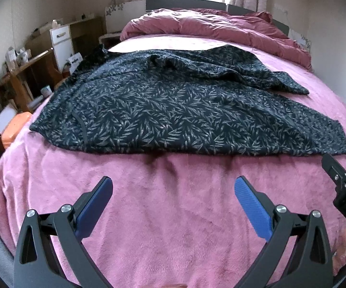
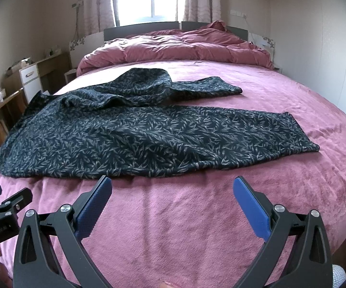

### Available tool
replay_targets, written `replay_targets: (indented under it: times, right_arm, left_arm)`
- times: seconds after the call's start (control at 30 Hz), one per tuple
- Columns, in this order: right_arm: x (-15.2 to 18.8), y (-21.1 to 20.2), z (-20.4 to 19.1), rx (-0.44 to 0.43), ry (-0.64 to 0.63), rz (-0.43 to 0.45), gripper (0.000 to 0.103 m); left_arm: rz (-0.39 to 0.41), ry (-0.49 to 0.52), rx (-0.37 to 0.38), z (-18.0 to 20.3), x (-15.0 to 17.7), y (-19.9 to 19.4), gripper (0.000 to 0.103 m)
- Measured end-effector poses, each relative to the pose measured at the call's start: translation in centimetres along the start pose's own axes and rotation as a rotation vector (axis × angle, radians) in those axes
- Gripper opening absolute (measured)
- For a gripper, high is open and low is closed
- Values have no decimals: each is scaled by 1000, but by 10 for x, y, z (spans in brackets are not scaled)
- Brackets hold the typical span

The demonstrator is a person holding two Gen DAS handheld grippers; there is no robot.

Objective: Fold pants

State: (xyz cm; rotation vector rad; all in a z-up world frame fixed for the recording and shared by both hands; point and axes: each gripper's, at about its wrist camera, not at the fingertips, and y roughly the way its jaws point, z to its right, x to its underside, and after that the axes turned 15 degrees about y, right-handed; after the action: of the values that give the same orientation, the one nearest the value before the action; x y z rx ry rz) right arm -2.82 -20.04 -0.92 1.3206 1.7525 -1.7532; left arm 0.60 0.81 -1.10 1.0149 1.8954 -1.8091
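Dark navy pants [image 1: 163,105] with a grey leaf print lie spread across the pink blanket [image 1: 173,211] on the bed, waist to the left, both legs reaching right. In the right wrist view the pants [image 2: 149,132] show a near leg lying flat and a far leg bunched and folded back. My left gripper [image 1: 173,187] is open and empty, hovering over the blanket just short of the pants' near edge. My right gripper [image 2: 172,187] is open and empty too, close to the near leg's edge. Each gripper shows at the other view's side.
A rumpled pink duvet [image 2: 177,48] is heaped at the headboard under a bright window. Left of the bed stand a wooden desk with clutter [image 1: 26,72], a white drawer unit [image 1: 61,42] and an orange box [image 1: 14,127] on the floor.
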Motion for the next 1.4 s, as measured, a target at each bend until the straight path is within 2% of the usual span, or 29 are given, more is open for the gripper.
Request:
replay_targets:
  times: [0.1,0.17,0.2,0.3,0.37,0.5,0.6,0.67,0.73,0.83,0.93,1.0,1.1,1.17,1.2,1.27,1.37,1.4]
  right_arm:
    - [-5,2,8,-4,38,11,100]
    - [-11,3,16,-68,59,26,100]
    - [-13,6,20,-116,71,17,100]
    - [-21,16,38,-112,162,-57,100]
    - [-27,21,58,-137,267,-100,100]
    - [-42,31,107,-119,491,-116,100]
    - [-51,39,144,-126,655,-127,100]
    - [-54,44,165,-119,737,-133,96]
    - [-54,51,180,-117,794,-151,89]
    - [-53,68,207,-123,905,-188,78]
    - [-48,81,228,-156,1025,-202,69]
    - [-51,85,233,-153,1032,-194,64]
    - [-57,93,244,-148,1063,-178,55]
    - [-59,99,252,-165,1100,-178,50]
    - [-61,102,256,-169,1107,-179,44]
    - [-64,107,260,-175,1101,-179,42]
    - [-70,112,266,-199,1083,-186,38]
    - [-72,116,266,-195,1076,-191,33]
  left_arm:
    - [40,-41,124,-10,4,1,101]
    - [73,-107,220,-22,10,2,101]
    - [78,-145,236,-28,13,3,101]
    - [61,-197,213,-43,16,9,101]
    - [48,-217,184,-56,16,13,101]
    - [52,-294,119,-93,20,18,101]
    - [41,-382,113,-127,25,27,101]
    - [53,-452,115,-149,31,30,100]
    - [58,-501,83,-168,35,35,100]
    - [65,-513,68,-185,37,43,99]
    - [79,-570,96,-204,42,55,92]
    - [88,-615,130,-213,46,62,81]
    - [97,-630,148,-222,46,71,68]
    - [104,-630,173,-227,44,77,63]
    - [105,-634,186,-231,43,80,60]
    - [102,-649,190,-237,42,86,55]
    - [107,-656,191,-244,38,92,55]
    - [103,-650,186,-245,35,95,54]
